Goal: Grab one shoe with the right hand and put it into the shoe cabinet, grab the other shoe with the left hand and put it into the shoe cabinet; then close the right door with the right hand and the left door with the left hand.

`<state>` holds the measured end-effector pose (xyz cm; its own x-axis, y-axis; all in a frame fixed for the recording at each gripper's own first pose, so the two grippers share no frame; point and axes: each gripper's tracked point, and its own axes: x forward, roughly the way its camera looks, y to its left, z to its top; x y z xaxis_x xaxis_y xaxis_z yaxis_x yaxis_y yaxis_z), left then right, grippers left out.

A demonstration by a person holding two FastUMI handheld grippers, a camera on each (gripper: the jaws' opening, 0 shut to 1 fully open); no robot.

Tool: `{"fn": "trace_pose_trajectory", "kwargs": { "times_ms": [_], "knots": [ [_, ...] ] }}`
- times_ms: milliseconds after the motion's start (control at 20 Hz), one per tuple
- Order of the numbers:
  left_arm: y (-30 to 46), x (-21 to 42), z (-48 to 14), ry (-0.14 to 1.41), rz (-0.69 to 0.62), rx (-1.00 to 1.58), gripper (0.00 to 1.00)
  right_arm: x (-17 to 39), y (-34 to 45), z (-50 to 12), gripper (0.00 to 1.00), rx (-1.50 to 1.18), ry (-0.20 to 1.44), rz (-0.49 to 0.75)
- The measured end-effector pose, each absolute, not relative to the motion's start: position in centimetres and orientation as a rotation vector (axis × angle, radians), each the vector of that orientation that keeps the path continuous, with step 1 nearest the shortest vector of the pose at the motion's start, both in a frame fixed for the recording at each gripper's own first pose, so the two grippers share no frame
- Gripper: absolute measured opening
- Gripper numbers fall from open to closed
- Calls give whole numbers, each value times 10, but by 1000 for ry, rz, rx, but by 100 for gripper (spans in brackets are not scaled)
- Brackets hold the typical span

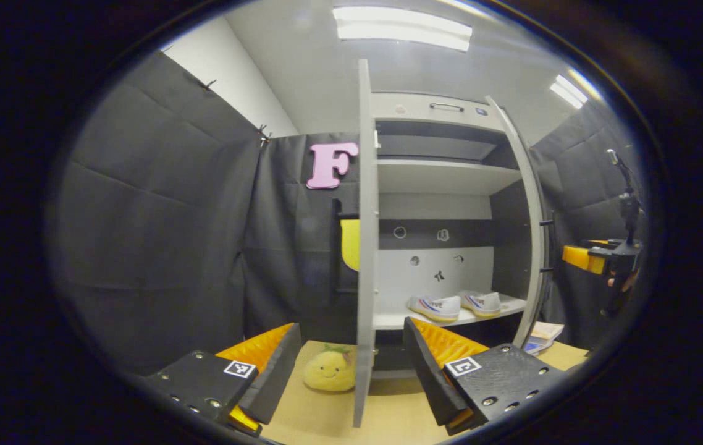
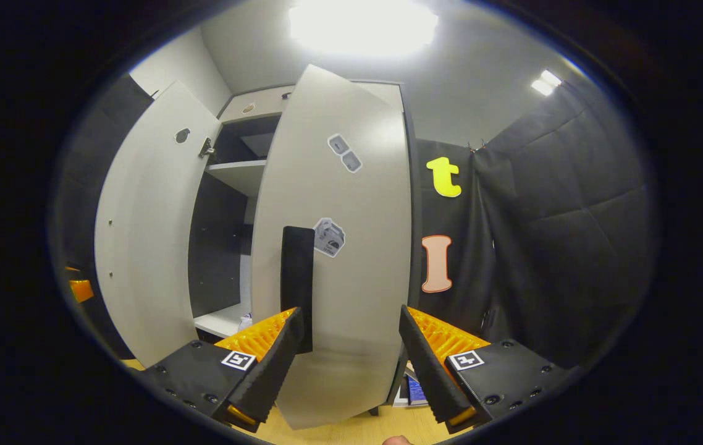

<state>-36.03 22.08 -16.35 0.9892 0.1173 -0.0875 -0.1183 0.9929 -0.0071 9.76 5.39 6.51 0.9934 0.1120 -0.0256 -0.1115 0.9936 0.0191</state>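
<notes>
Right gripper view puts my right gripper (image 2: 348, 364), fingers apart, before the half-swung pale grey right door (image 2: 333, 247), a light rigid panel I'd push beside its black handle (image 2: 298, 278), both white canvas shoes (image 1: 453, 305) shelved.

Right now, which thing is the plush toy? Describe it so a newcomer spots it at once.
Find the tall shoe cabinet with both doors open. At the foot of its left door, on the wooden floor, sits the plush toy: small, round, yellow, with a smiling face, unlike the white shoes shelved above.
</notes>
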Motion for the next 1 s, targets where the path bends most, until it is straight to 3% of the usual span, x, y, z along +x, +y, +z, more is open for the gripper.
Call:
{"fn": "trace_pose_trajectory", "kwargs": {
  "times_ms": [400,700,1000],
  "knots": [
    [325,-322,-155,88,296,23,95,77,27,45,96,20,81,47],
    [294,-276,-154,97,207,5,95,62,-3,33,96,40,106,-22],
    [282,-275,-151,90,195,22,89,60,-25,16,98,55,139,-44]
  ]
}}
